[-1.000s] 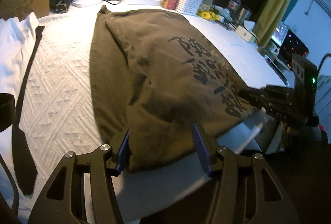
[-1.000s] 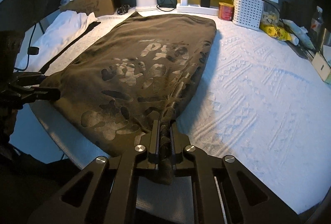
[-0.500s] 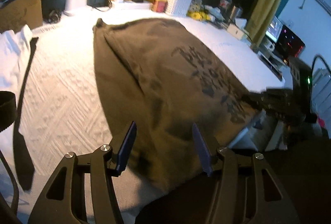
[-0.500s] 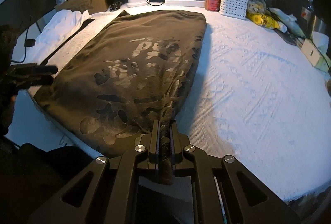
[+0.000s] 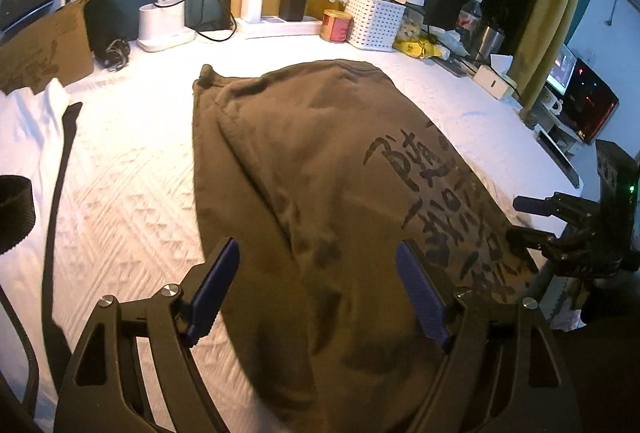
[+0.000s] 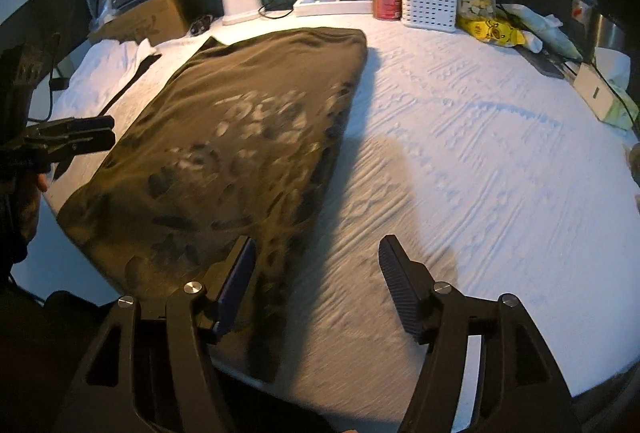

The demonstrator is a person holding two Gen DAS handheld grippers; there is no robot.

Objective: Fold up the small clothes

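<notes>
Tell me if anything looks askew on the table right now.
The brown shirt lies at an angle, its near end drooping over the table edge. Nothing looks spilled or damaged.

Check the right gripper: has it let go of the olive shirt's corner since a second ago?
Yes. The right gripper was clamped on the olive shirt; its jaws have just been opening and now stand apart, the hem lying loose on the white bedspread.

Both wrist cameras close above table [image 5: 132, 193] near edge, angled down; share olive garment [image 6: 240, 137].
</notes>
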